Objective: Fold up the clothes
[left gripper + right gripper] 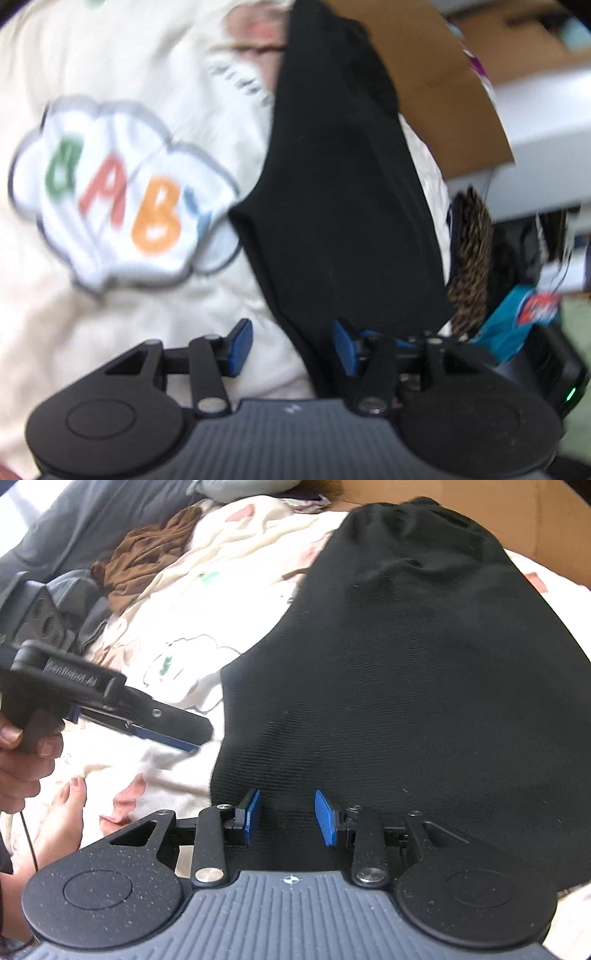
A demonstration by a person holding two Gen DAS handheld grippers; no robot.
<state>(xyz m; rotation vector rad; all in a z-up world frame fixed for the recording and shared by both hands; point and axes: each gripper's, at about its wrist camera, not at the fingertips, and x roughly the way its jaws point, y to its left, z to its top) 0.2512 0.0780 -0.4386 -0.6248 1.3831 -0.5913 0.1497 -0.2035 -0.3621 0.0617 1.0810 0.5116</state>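
Observation:
A black knit garment (406, 686) lies spread on a cream printed blanket (229, 572). My right gripper (287, 818) is open just above the garment's near edge, with nothing between its blue pads. My left gripper (291, 347) is open at the garment's left edge (332, 192); black cloth reaches down between its pads without being pinched. The left gripper also shows from the side in the right wrist view (184, 738), held by a hand, its tips close to the garment's left edge.
The blanket carries a cloud print with coloured letters (122, 192). A brown crumpled garment (147, 557) and grey cloth (74, 520) lie at the far left. A cardboard box (436, 85) stands behind the black garment. A bare foot (62, 819) rests at the near left.

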